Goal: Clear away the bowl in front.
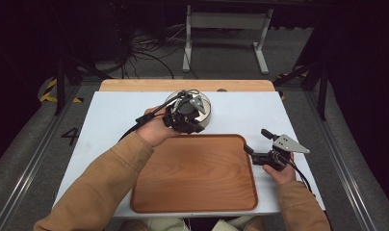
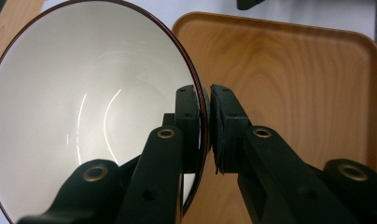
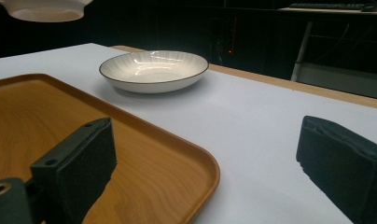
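Bowl (image 2: 84,112) rim pinched in left claw (image 2: 205,126), raised beside tray (image 2: 308,93), right claw (image 3: 205,158) spread.

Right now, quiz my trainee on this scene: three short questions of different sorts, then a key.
1. True or false: the left tool is shut on the rim of the bowl.
2. What lies in the tray? A: a bowl. B: a plate. C: nothing.
3. What stands on the table beyond the tray?

Key: 1 true. 2 C. 3 a plate.
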A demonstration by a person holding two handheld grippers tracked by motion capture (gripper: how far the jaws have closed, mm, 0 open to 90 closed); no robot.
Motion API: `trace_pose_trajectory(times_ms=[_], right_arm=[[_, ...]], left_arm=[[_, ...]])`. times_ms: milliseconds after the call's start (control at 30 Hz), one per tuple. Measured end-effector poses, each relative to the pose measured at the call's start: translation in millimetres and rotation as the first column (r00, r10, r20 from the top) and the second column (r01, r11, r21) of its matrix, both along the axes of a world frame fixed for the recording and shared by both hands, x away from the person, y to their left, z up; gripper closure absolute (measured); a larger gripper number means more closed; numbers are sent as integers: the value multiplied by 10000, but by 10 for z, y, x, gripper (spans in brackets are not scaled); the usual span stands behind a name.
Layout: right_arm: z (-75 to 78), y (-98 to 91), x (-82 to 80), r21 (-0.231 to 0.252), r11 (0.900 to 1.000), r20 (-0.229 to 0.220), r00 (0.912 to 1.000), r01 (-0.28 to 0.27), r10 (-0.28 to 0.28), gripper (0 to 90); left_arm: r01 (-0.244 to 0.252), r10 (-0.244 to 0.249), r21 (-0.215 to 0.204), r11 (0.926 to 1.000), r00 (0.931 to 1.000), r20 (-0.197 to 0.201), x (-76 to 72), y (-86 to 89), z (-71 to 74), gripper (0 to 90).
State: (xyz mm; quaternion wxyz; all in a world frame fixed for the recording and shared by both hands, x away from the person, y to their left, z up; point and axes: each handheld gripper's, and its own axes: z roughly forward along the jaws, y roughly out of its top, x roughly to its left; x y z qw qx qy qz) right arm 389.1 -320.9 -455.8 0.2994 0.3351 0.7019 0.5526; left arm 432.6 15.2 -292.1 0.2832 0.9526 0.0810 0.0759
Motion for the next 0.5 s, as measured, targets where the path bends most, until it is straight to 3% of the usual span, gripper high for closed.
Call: trace_pose_trajectory(times_ms=[500], right_arm=[[0, 1, 0, -12, 10000, 2, 10000, -4, 4, 52]], left_arm=[[915, -901, 530, 9944, 9955, -284, -240, -4, -85, 829]])
